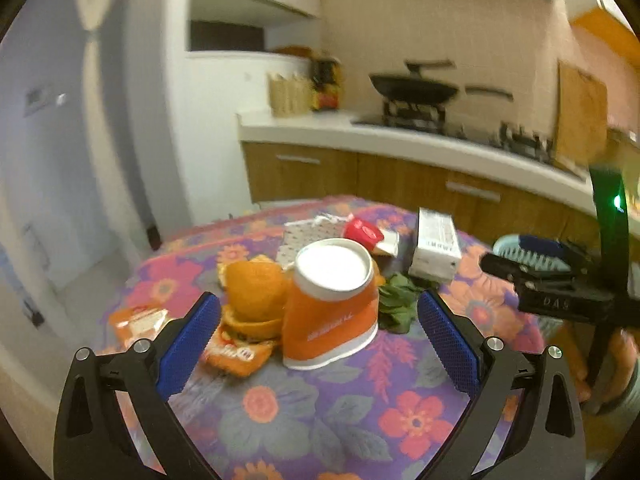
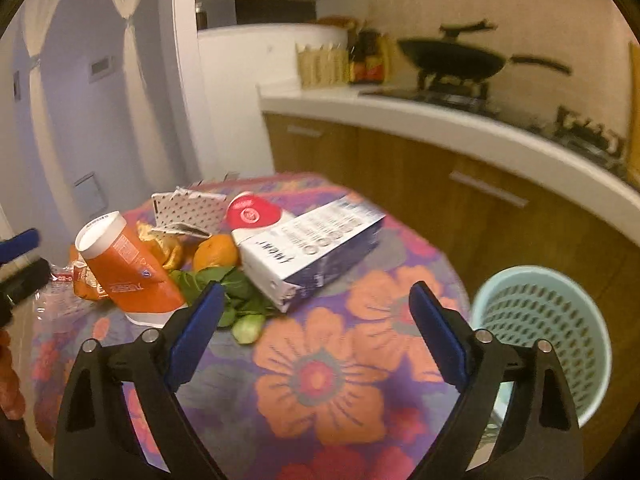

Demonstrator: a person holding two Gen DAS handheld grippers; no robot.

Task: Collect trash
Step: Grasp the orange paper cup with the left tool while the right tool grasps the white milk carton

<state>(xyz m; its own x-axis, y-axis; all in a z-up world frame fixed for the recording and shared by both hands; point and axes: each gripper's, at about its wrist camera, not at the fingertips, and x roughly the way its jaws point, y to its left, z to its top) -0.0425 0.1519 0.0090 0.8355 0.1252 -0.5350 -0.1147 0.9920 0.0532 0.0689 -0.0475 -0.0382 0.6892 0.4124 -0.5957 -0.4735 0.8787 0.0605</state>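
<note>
Orange paper cup (image 1: 330, 300) with white rim and white base, tilted, at the frame centre of the left view on a flower-patterned tabletop (image 1: 340, 408), touching orange peel (image 1: 256, 292) at its left; crumpled orange wrapper (image 1: 236, 354) just below the peel, green leaves (image 1: 396, 304) at the cup's right. White and blue carton (image 2: 308, 248) lying on its side at centre of the right view, red-topped pack (image 2: 250, 212) behind it, dotted white wrapper (image 2: 188, 208) upper left. Pale blue perforated basket (image 2: 544, 340) at lower right beside the tabletop, contents not visible. Left tongs (image 1: 320, 344) spread wide, holding nothing, cup between the blue pads. Right tongs (image 2: 316, 340) equally wide, empty, carton just beyond.
</note>
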